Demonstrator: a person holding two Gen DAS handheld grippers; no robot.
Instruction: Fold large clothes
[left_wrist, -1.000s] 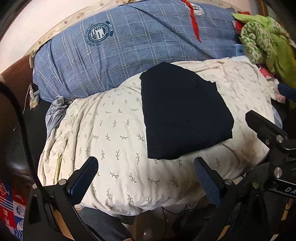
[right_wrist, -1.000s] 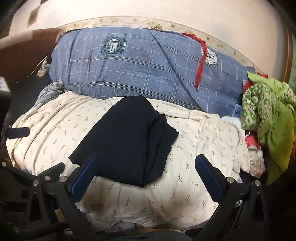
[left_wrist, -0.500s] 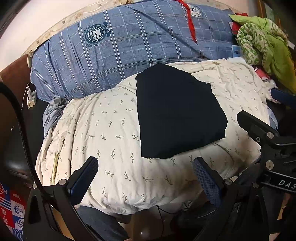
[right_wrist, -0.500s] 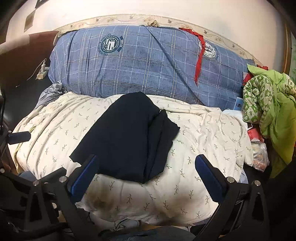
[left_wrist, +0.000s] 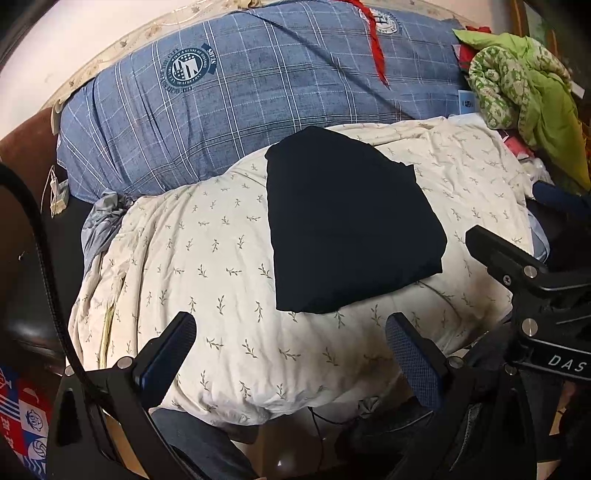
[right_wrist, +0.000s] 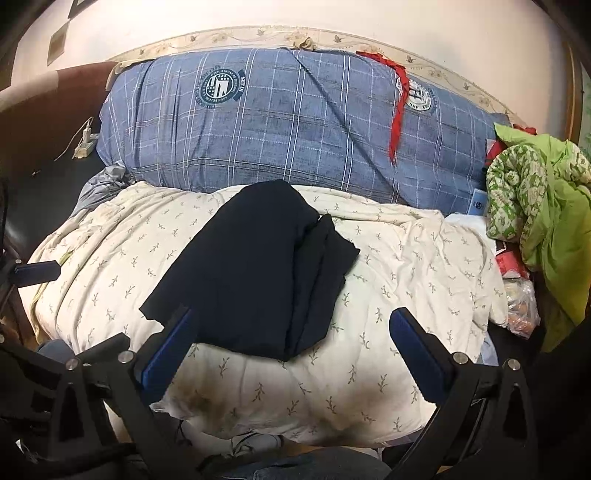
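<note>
A folded dark navy garment (left_wrist: 347, 229) lies on a cream leaf-print quilt (left_wrist: 207, 266); it also shows in the right wrist view (right_wrist: 258, 273), with its layered edges toward the right. My left gripper (left_wrist: 291, 350) is open and empty, held back over the quilt's near edge, short of the garment. My right gripper (right_wrist: 291, 343) is open and empty, its left finger (right_wrist: 170, 350) in front of the garment's near corner, apart from it. The right gripper's body shows at the right of the left wrist view (left_wrist: 532, 288).
A blue plaid duvet (right_wrist: 295, 122) is piled behind the quilt, with a red strip (right_wrist: 397, 110) on it. A green patterned bundle (right_wrist: 532, 206) and plastic bags (right_wrist: 521, 306) sit at the right. A dark headboard and power strip (right_wrist: 83, 144) are at the left.
Both grippers have drawn back and risen slightly from the bed, still open. The folded garment has not moved.
</note>
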